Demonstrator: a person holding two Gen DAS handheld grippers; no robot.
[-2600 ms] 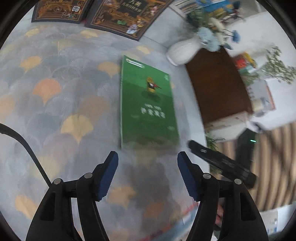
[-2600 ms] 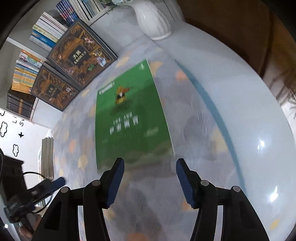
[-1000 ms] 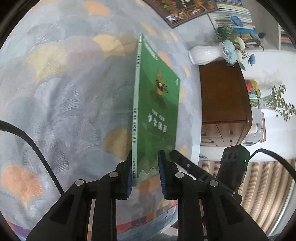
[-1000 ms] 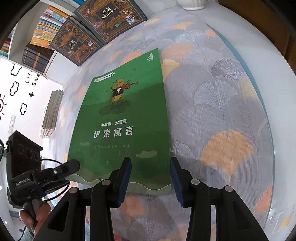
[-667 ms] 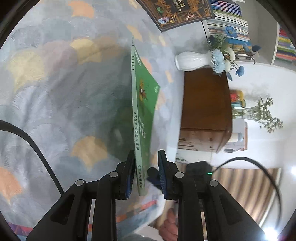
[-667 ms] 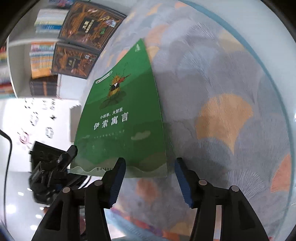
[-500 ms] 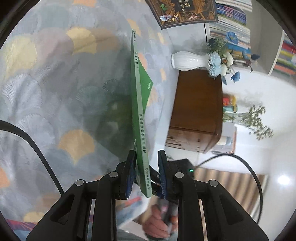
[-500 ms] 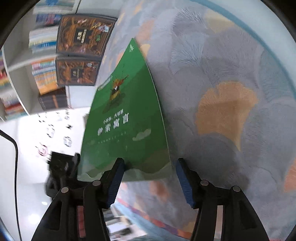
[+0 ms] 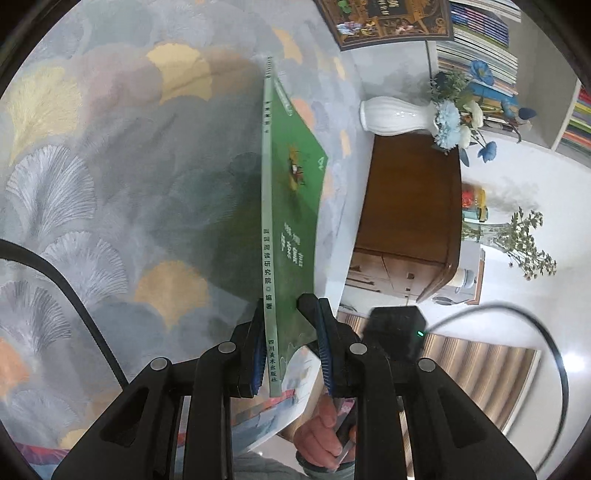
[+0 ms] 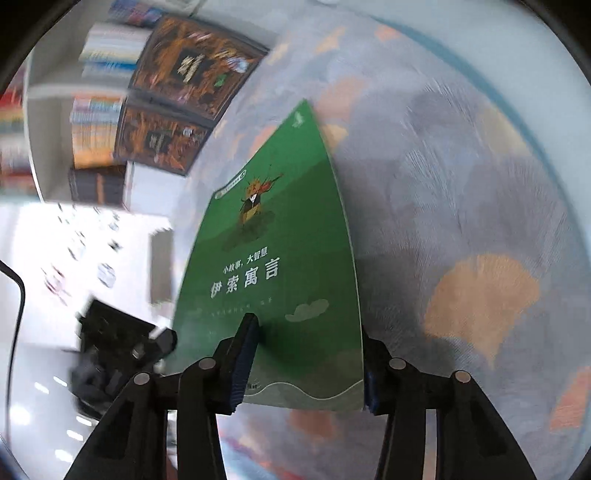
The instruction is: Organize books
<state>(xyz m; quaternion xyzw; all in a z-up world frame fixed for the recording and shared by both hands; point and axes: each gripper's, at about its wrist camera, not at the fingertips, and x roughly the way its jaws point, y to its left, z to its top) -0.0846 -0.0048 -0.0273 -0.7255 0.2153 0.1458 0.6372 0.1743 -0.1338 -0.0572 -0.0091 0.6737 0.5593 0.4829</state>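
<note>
My left gripper (image 9: 290, 343) is clamped on the near spine end of the green book (image 9: 290, 236); both blue pads press its faces, and the book stands on edge, spine toward the lens, reaching away from me above the patterned cloth (image 9: 110, 192). My right gripper (image 10: 306, 354) has its jaws closing with the lower right corner of the same green book (image 10: 280, 280) between them. The left pad lies against the front cover; the right finger sits behind the fore-edge, and I cannot tell whether that pad touches the back.

Below my left jaws, a person's hand (image 9: 321, 435) grips a dark handle, with a black camera body (image 9: 395, 332) and its cable just beyond. A pale illustrated sheet (image 9: 291, 384) shows under the book's near end.

Farther out in the left wrist view, a brown wooden cabinet (image 9: 410, 206) stands beside the cloth-covered surface. A white vase (image 9: 395, 114) with blue and white flowers (image 9: 454, 122) sits at the cabinet's far end. A dark ornate book (image 9: 388, 22) leans at the back, with rows of shelved books (image 9: 484, 40) behind it.

In the right wrist view, blurred, two dark ornate books (image 10: 184, 92) stand against a bookshelf (image 10: 96, 122) at the far edge of the cloth (image 10: 461, 184).
</note>
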